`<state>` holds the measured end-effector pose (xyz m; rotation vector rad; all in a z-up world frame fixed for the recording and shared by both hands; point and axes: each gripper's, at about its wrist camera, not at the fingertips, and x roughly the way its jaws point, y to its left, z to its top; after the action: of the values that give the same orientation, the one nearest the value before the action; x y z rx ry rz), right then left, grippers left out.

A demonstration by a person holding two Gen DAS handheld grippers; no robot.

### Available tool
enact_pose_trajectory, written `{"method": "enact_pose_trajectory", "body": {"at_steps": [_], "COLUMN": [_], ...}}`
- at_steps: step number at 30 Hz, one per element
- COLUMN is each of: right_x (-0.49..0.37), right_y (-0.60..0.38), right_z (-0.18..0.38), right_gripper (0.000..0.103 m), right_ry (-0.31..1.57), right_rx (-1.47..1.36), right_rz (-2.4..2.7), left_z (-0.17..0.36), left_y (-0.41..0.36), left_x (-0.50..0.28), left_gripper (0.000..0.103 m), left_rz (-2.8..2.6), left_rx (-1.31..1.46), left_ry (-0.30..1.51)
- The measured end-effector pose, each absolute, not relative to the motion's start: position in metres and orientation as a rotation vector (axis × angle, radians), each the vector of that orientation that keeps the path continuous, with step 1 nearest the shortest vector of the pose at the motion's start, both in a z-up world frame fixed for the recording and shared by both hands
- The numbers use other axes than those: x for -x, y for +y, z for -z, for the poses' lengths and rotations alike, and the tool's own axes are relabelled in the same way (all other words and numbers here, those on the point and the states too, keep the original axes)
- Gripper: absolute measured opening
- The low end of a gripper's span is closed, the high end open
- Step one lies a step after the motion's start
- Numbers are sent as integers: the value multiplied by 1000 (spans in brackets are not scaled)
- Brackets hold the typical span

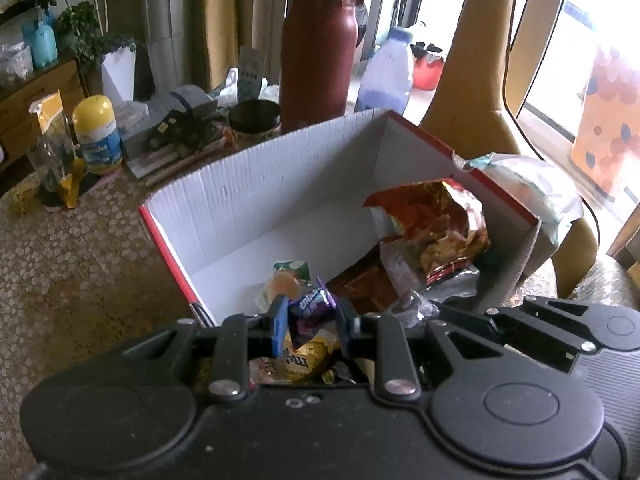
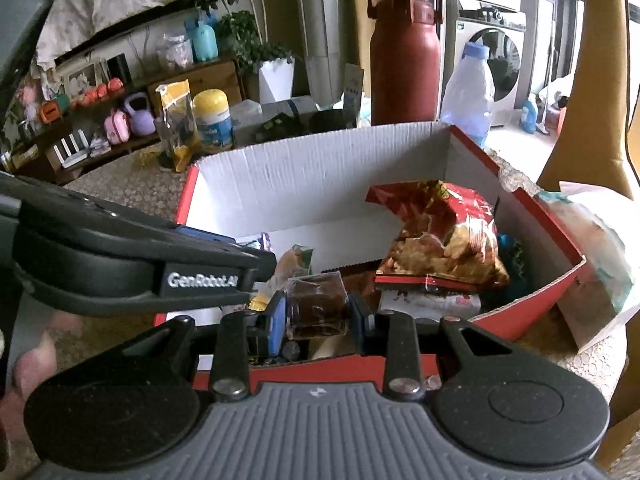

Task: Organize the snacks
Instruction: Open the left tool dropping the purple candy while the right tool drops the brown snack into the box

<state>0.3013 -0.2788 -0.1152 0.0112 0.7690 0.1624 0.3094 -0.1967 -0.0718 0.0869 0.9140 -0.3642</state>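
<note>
Lying crosswise between fingers (image 1: 280, 316): purple packet (image 1: 311, 303)

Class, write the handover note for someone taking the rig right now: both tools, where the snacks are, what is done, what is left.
Left tool: shut on a purple candy pack, over the cardboard box.
Right tool: shut on a brown wrapped snack, also over the box.
Done: red chip bag and several small packets already lie inside.
Left: release both snacks into the box.
</note>
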Motion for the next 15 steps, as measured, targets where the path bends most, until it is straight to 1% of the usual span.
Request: {"method": "enact_pose_trajectory", "body": {"at_steps": [10, 12, 13, 14, 15], "right_x": [-299, -298, -297, -295, -294], "right_y": [-278, -277, -277, -276, -275], "right_z": [115, 114, 114, 112, 111], "right_gripper": [33, 47, 58, 62, 62], "right_ry": [764, 761, 753, 742, 734], "right_rx": [-7, 0, 5, 15, 24], "right_rz": [-162, -159, -162, -158, -155], "left_z": [79, 78, 78, 77, 75], "left_y": [-196, -194, -192, -191, -190], "left_x": [-309, -307, -306, -305, -304], "left_gripper": [31, 35, 38, 42, 46], "left_rz": [356, 349, 346, 345, 339], "left_rx": [-84, -79, -73, -70, -73], "left_ry": [922, 919, 917, 913, 907]}}
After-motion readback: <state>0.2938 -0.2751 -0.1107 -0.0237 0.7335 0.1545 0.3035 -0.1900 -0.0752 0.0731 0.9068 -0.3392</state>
